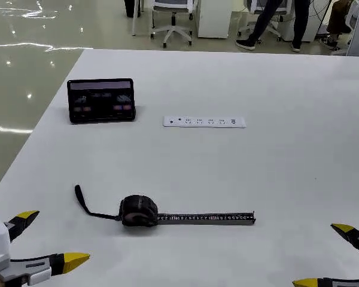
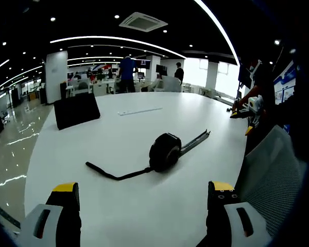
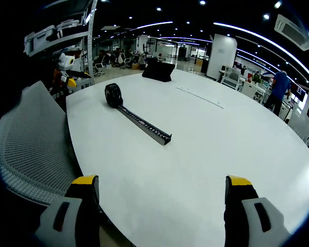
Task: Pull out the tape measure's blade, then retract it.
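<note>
A black tape measure (image 1: pixel 138 210) lies on the white table (image 1: pixel 227 167), its blade (image 1: pixel 206 218) drawn out to the right and its wrist strap (image 1: pixel 84 202) trailing left. The left gripper view has the case (image 2: pixel 165 151) ahead with the blade (image 2: pixel 194 141) running away to the right. From the right gripper view the case (image 3: pixel 113 94) is far left and the blade's tip (image 3: pixel 164 137) nearer. My left gripper (image 1: pixel 51 239) (image 2: pixel 144 191) is open at the front left edge, empty. The right gripper (image 1: pixel 330 254) (image 3: pixel 162 185) is open at the front right, empty.
A dark tablet (image 1: pixel 101 100) stands at the back left of the table. A white power strip (image 1: pixel 204 122) lies behind the tape measure. Office chairs (image 1: pixel 172 15) and people's legs stand past the far edge. A grey mesh chair back (image 3: pixel 33 144) is beside the table.
</note>
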`<state>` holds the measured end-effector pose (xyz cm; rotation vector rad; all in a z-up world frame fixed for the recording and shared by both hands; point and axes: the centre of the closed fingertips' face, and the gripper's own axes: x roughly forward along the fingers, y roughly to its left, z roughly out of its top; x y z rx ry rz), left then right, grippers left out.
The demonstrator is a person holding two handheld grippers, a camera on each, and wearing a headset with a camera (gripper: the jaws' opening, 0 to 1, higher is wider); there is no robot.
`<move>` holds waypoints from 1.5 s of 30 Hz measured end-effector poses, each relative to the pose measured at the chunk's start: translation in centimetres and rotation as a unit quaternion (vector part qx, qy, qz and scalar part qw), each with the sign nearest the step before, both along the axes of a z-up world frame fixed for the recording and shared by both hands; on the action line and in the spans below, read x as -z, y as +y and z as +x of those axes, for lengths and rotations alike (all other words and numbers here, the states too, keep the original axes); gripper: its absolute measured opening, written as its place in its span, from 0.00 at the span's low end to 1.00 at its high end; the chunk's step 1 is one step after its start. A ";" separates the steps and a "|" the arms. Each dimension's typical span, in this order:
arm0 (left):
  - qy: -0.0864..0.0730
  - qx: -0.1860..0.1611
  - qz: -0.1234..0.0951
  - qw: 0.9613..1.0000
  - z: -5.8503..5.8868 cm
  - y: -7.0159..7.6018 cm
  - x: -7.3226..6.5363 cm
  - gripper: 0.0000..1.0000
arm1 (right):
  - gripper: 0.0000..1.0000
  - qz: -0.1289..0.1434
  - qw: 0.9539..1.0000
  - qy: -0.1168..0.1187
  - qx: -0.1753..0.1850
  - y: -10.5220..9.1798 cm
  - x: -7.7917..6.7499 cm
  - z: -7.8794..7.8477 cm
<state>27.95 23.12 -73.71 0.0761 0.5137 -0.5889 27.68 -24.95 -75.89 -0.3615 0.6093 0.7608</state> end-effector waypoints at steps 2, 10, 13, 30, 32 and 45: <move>-0.002 0.004 -0.001 1.000 -0.2 -0.2 -0.2 1.00 | 0.99 0.007 1.000 0.000 0.007 -0.2 -0.1 -0.2; -0.002 0.012 0.028 1.000 -0.4 0.0 -0.1 1.00 | 1.00 0.008 1.000 0.003 0.009 -0.5 0.1 -0.8; 0.005 0.014 0.020 1.000 -0.6 -0.2 -0.2 1.00 | 1.00 0.002 1.000 0.006 0.007 -0.6 0.2 -0.9; 0.005 0.019 0.016 1.000 -1.1 -1.0 -0.2 1.00 | 1.00 -0.007 1.000 0.005 -0.006 -1.0 0.2 -1.2; 0.005 0.021 0.014 1.000 -1.2 -1.2 -0.3 1.00 | 1.00 -0.006 1.000 0.005 -0.006 -1.0 0.0 -1.3; 0.007 0.018 0.018 1.000 -1.4 -1.2 0.0 1.00 | 1.00 -0.002 1.000 0.003 -0.006 -0.9 -0.2 -1.1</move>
